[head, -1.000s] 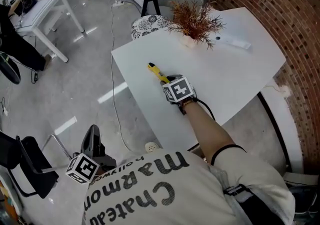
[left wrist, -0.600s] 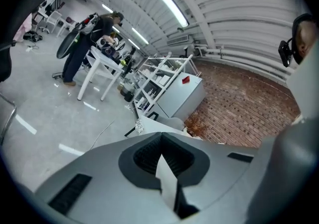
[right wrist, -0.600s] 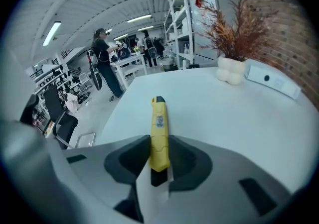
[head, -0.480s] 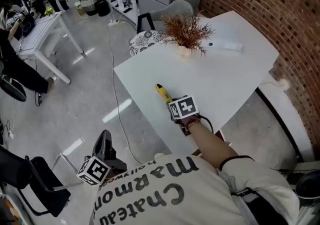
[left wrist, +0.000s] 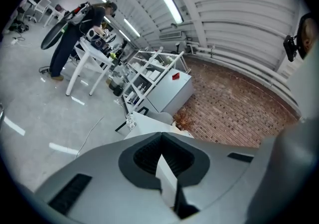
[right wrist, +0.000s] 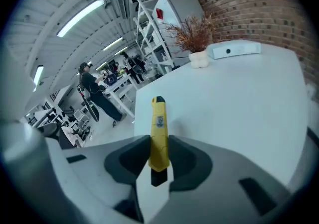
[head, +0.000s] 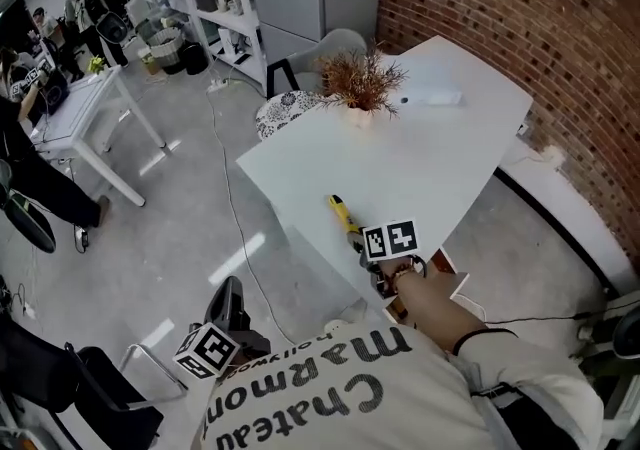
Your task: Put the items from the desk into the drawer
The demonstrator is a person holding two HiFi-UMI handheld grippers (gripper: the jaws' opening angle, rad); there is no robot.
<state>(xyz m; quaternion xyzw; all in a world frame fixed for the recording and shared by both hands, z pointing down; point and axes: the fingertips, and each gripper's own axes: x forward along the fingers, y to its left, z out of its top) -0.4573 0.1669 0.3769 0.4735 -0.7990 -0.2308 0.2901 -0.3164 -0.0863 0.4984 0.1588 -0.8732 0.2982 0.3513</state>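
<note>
Knife (right wrist: pixel 159 128) in yellow plastic stands between the right gripper's (right wrist: pixel 158 161) jaws, which are partly closed and clamped on its lower half, at the desk's (head: pixel 430 153) near edge. Most of its length sticks out past the pads, so the squeeze should be firm and the wrist steady. It can then go down flat into what looks like the open drawer (head: pixel 447 283) just below that edge. The left gripper (left wrist: pixel 161 148), jaws together and empty, hangs off the desk's left side, free to steady the drawer.

shirt (head: pixel 330 393) | print "Chateau Marmon…", upside down; yellow knife (right wrist: pixel 159 133) | label too small to read
</note>
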